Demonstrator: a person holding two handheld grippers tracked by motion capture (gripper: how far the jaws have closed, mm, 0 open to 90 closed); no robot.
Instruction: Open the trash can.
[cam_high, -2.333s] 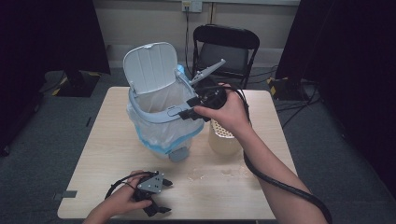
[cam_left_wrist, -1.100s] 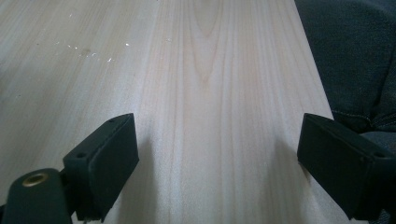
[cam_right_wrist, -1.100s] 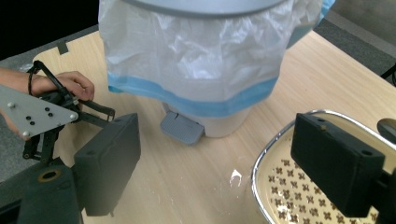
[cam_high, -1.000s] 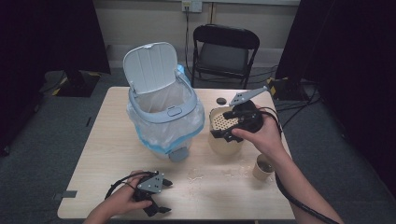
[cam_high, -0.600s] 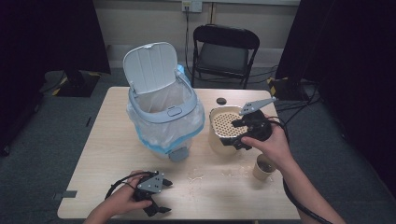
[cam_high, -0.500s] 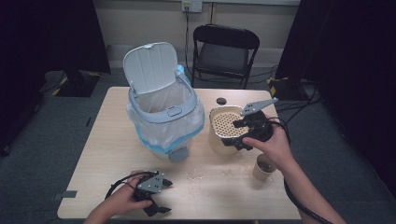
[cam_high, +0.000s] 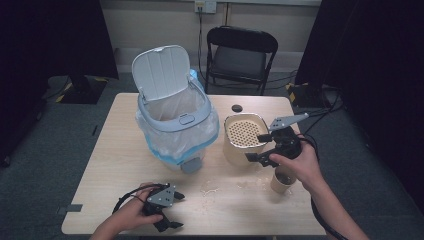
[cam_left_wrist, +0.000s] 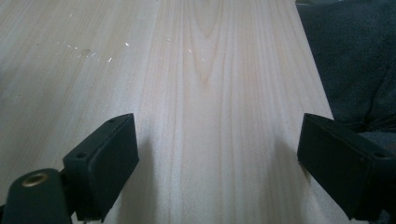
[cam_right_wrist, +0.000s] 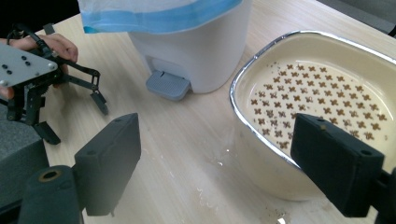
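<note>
A white pedal bin (cam_high: 172, 125) with its lid up and a blue-edged liner stands mid-table. To its right sits a cream perforated colander (cam_high: 243, 134) with a metal rim (cam_right_wrist: 261, 51). My right gripper (cam_high: 256, 147) hovers open at the colander's near right side and points toward the bin (cam_right_wrist: 196, 51). Nothing is pressed between its pads (cam_right_wrist: 112, 163). My left gripper (cam_high: 176, 211) rests open near the table's front edge with only bare wood between its fingers (cam_left_wrist: 105, 163). In the right gripper view the left gripper (cam_right_wrist: 74, 116) lies at far left.
A paper cup (cam_high: 281, 181) stands just under my right hand. Wet specks (cam_high: 215, 189) lie on the table in front of the bin. A small black round object (cam_high: 236, 108) sits behind the colander. A black folding chair (cam_high: 240, 55) stands beyond the table. The bin's grey pedal (cam_right_wrist: 168, 85) faces me.
My right gripper left the bin's rim and moved right and down to the colander's near side. The left hand has stayed where it was.
</note>
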